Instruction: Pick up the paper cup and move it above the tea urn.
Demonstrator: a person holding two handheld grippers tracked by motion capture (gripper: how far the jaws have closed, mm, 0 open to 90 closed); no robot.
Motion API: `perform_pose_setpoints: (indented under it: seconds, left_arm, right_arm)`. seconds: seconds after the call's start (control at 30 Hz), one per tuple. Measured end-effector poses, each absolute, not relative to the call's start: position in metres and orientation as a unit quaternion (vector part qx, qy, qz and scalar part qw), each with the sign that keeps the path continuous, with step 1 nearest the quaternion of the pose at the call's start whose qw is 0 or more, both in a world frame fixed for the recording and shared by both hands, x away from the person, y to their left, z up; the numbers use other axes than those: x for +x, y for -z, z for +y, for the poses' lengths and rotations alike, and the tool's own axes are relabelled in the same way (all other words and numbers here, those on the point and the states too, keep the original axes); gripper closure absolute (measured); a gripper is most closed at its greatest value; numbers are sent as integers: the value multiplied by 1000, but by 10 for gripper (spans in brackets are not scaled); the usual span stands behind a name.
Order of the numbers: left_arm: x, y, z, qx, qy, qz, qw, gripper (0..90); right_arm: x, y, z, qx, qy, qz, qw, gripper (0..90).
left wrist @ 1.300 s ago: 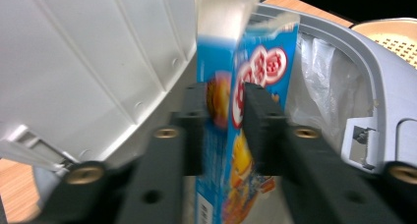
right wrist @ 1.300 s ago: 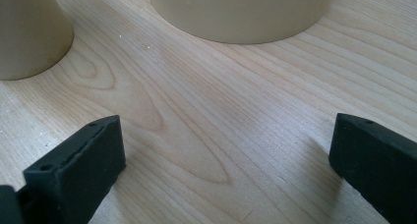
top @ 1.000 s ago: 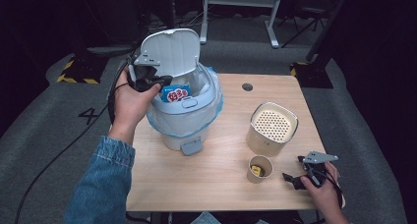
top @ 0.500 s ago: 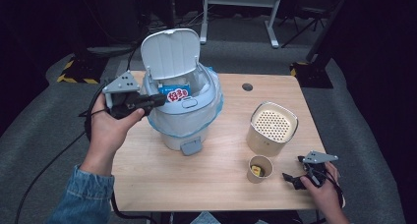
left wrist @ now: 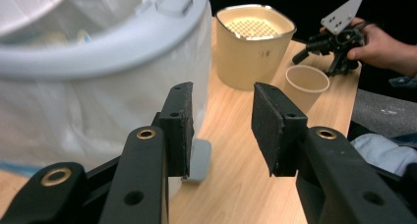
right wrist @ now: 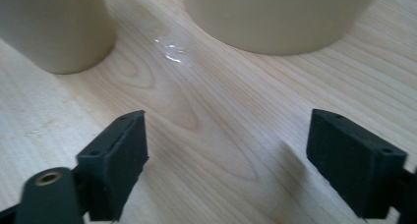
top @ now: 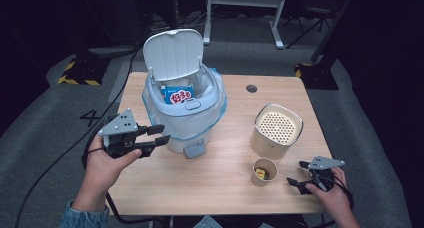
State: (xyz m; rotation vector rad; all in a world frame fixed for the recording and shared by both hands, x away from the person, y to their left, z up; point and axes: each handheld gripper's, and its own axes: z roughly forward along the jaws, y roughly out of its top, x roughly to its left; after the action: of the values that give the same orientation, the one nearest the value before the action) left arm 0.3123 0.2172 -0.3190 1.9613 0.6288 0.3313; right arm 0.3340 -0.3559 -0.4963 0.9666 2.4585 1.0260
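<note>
Your left gripper (top: pixel 159 137) hangs by the tabletop's left edge, jaws narrowly apart and empty. Just right of it the white bin (top: pixel 184 113) stands toward the back-left corner, lid up, a thin bag lining it; the bag looks soft and slippery, so take the stiff rim. The beige container (top: pixel 276 131) and paper cup (top: pixel 264 171), near the front-right corner, look light: grip gently. Your right gripper (top: pixel 296 174) rests there, jaws wide, empty.

"4" on floor (top: pixel 89 117); packet (top: pixel 178 95) print in bin unreadable
</note>
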Motion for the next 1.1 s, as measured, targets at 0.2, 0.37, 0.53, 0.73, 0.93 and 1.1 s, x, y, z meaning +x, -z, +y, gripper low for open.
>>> perform_pose_setpoints:
  seconds: [0.2, 0.37, 0.53, 0.73, 0.93, 1.1]
  left_arm:
    - [305, 348, 225, 814, -130, 266, 499, 594]
    - [302, 368, 228, 814, -122, 270, 499, 585]
    - [305, 380, 229, 820, -119, 276, 487, 570]
    - [310, 406, 226, 824, -100, 294, 473, 560]
    - [319, 436, 221, 828, -77, 307, 462, 550]
    - [325, 459, 219, 836, -73, 318, 442, 525]
  right_arm:
    - [330, 491, -346, 313, -361, 867, 141, 173]
    - [327, 489, -340, 298, -351, 879, 127, 175]
    - [322, 488, -336, 298, -361, 876, 117, 193]
    - [316, 480, -329, 286, -377, 874, 113, 218]
    - [311, 476, -321, 261, -393, 876, 97, 248]
    - [310, 477, -310, 248, -407, 875, 88, 242]
